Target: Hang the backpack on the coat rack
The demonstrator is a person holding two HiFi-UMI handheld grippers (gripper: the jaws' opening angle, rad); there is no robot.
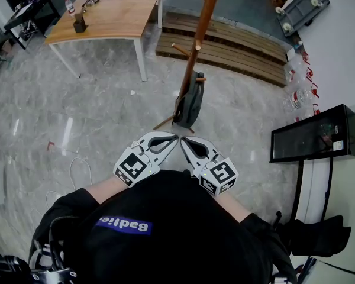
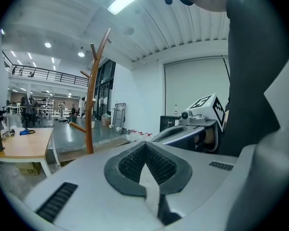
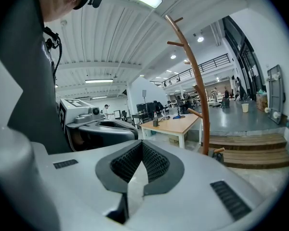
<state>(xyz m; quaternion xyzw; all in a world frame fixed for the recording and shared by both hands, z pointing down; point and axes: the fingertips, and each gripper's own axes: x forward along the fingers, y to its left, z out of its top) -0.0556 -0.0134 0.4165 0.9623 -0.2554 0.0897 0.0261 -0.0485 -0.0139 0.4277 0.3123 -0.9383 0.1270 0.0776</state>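
The wooden coat rack (image 1: 200,37) stands ahead of me on the grey floor. A dark grey backpack (image 1: 193,102) is low at its foot, its top by a short low peg (image 1: 199,79); I cannot tell whether it hangs or rests on the floor. My left gripper (image 1: 175,138) and right gripper (image 1: 183,139) are held side by side close to my chest, well short of the backpack. Both are shut with nothing between the jaws. The left gripper view shows the rack (image 2: 90,109) beyond the shut left gripper (image 2: 145,146). The right gripper view shows the rack (image 3: 201,95) past the shut right gripper (image 3: 142,146).
A wooden table (image 1: 115,16) with small items stands at the far left. A low wooden step platform (image 1: 236,46) lies behind the rack. A black cabinet (image 1: 312,136) is along the right wall, and a white cable (image 1: 77,170) lies on the floor at left.
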